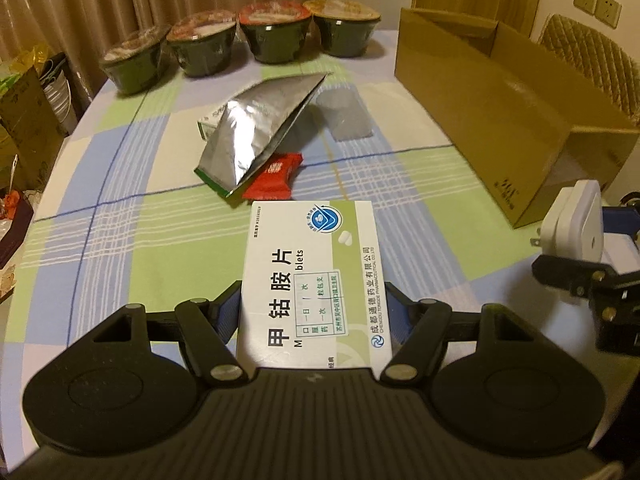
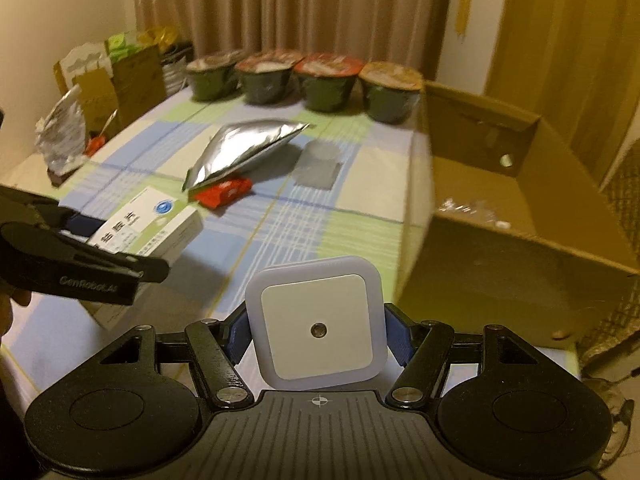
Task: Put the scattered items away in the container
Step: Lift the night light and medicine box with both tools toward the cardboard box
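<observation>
A silver pouch half hides the red packet and a small box.

Domestic room, likely a dining area. Counter under a checked blue, green and white cloth. Beige pleated curtains along the back wall. Four dark-green sealed instant noodle bowls in a row. Quilted tan chair back; cream wall sockets.
</observation>
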`<state>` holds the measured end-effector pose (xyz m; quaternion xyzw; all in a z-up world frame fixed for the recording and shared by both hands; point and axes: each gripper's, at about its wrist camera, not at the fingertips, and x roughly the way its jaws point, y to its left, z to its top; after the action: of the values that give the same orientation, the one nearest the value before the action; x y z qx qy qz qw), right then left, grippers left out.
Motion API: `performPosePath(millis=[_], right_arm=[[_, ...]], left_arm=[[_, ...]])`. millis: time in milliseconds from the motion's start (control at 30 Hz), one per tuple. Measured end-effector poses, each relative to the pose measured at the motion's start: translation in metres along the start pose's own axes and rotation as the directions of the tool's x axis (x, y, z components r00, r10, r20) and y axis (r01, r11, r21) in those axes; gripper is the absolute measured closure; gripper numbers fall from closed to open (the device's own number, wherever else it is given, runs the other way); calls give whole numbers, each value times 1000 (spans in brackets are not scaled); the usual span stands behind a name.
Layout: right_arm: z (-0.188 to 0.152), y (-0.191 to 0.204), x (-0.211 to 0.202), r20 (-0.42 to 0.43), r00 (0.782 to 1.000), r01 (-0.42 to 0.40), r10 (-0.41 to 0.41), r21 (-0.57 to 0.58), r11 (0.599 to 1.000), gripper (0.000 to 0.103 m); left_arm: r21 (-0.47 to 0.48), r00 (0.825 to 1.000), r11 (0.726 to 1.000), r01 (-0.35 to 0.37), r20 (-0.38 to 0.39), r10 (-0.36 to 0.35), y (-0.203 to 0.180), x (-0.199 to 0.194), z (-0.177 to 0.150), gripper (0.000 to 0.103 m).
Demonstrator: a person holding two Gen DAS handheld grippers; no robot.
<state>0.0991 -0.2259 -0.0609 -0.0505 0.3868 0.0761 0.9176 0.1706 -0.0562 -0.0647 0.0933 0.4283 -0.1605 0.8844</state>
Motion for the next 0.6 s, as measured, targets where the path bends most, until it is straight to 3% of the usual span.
performPosePath(millis=[333,600], right_arm=[[26,-35,-60,126,989,61,-73,91,994,34],[44,-87,-88,178,972,123,-154,174,977,34]], left_arm=[[33,996,999,29,87,-31,-31,-54,26,36],[81,987,993,84,132,-94,-73,-68,53,36]])
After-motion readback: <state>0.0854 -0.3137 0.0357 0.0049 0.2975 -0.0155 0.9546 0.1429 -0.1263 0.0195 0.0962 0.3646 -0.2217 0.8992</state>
